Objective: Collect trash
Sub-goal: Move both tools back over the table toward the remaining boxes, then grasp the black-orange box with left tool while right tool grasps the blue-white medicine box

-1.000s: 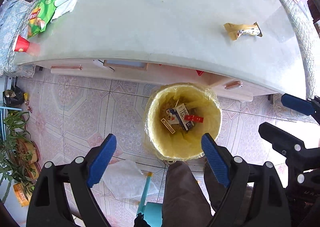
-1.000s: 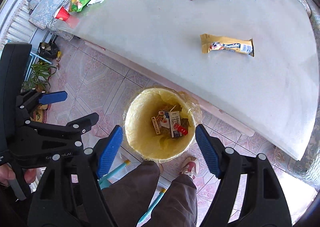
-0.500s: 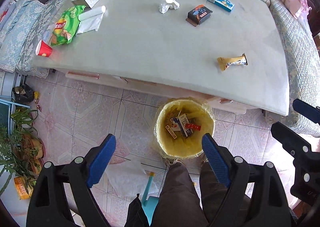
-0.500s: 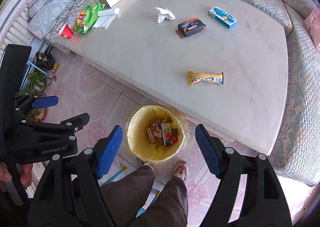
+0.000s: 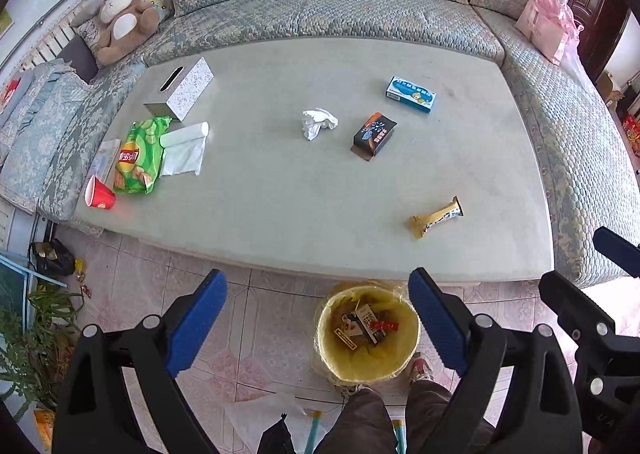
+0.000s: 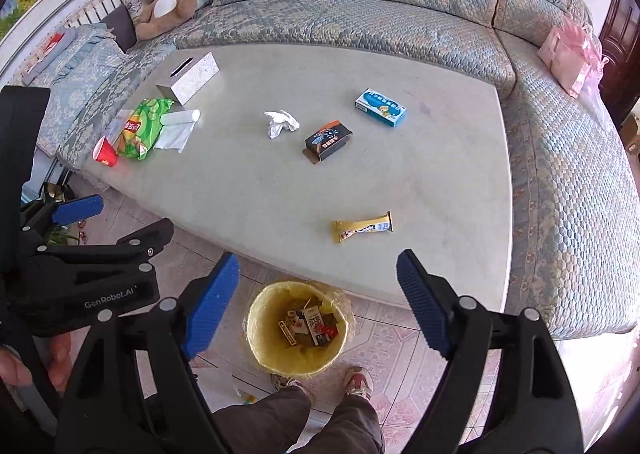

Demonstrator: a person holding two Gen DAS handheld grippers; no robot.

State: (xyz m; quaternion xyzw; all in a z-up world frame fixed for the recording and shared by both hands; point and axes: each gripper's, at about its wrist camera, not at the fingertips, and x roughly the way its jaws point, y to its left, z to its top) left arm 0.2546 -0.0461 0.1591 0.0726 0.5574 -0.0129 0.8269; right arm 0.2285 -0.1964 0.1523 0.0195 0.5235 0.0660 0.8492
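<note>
A yellow-lined trash bin (image 5: 368,364) (image 6: 296,354) stands on the floor by the table's near edge, with cartons and wrappers inside. High above it my left gripper (image 5: 318,300) and right gripper (image 6: 318,280) hang with nothing between their blue pads; both jaws are opening. On the pale table (image 5: 280,194) lie a gold snack wrapper (image 5: 436,216) (image 6: 362,231), a crumpled tissue (image 5: 318,122) (image 6: 280,123), a dark carton (image 5: 374,135) (image 6: 328,141), a blue box (image 5: 411,93) (image 6: 380,107), a green chip bag (image 5: 138,156) (image 6: 140,128) and a red cup (image 5: 99,196) (image 6: 105,152).
A tissue box (image 5: 180,88) and a roll of bags (image 5: 185,146) sit at the table's left. A blue-green sofa (image 5: 360,10) wraps the far and right sides. A person's legs and shoes (image 6: 320,406) stand by the bin. Potted plants (image 5: 24,334) are at the left.
Both grippers have risen well above the bin and tilted up, so the bin looks smaller and the whole table and sofa have come into view. Both jaws stand a little wider.
</note>
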